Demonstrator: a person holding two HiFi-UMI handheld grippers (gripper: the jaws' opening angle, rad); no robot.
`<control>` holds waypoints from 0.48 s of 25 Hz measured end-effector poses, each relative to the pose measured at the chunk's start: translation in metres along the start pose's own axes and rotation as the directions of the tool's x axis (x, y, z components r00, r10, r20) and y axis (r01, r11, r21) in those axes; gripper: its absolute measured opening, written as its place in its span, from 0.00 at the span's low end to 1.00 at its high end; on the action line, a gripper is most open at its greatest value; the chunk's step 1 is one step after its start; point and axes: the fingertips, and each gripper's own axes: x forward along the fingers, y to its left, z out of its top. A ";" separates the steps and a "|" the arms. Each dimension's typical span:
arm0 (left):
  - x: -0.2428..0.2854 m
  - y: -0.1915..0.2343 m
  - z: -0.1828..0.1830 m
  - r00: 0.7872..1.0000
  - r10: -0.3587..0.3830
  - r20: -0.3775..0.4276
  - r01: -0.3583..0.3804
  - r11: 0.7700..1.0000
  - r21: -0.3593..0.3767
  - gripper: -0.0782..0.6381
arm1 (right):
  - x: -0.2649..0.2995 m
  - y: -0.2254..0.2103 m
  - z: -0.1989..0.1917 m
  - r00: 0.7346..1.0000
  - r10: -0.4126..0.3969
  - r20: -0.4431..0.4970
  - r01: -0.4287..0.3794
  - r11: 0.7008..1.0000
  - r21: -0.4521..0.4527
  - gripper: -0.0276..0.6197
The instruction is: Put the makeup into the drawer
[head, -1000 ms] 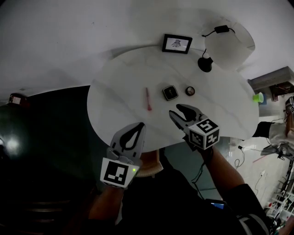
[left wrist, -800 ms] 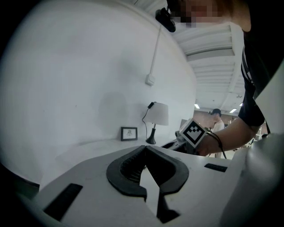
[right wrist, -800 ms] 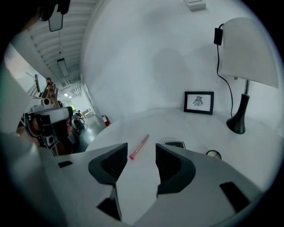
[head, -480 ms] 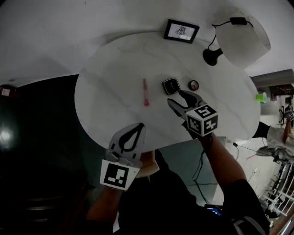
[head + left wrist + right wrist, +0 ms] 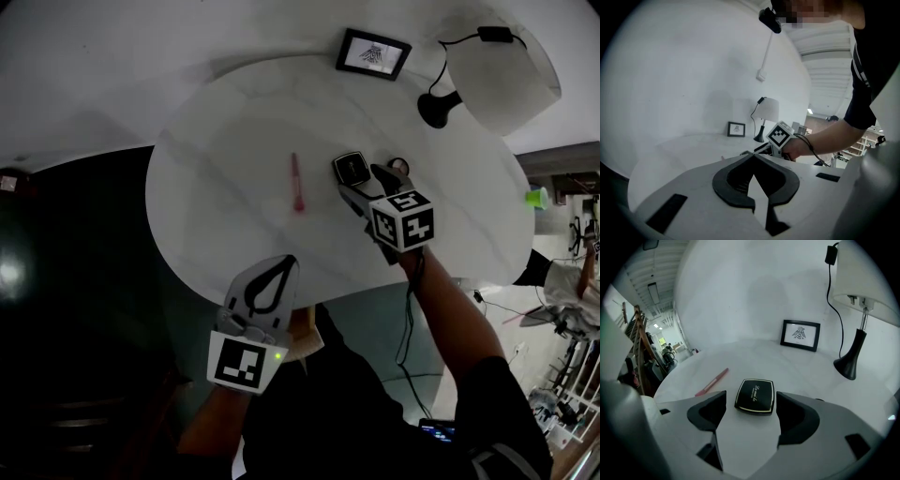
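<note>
Jaws of right gripper [image 5: 364, 180] wide apart, have just been opening. The black compact [image 5: 755, 396] lies flat on white round table [image 5: 234, 216] between the tips, pads not pressing; upper centre of head view. The pink lip pencil [image 5: 296, 183] lies left of it, apart. Jaws of left gripper [image 5: 272, 281] together, nothing between; lower left, at table edge.

light: dim, even; glare: none; edges: heavy fisheye w/ dark vignette; focus: sharp
</note>
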 end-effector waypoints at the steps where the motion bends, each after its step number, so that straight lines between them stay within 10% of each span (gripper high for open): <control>1: 0.000 -0.001 0.000 1.000 0.000 0.000 0.000 1.000 0.002 0.13 | 0.002 -0.002 -0.001 1.000 -0.001 -0.009 0.001 1.000 0.004 0.47; 12: -0.010 -0.002 -0.003 1.000 0.026 -0.007 -0.026 1.000 -0.011 0.13 | 0.023 -0.008 -0.011 0.997 -0.021 -0.080 0.022 1.000 0.009 0.48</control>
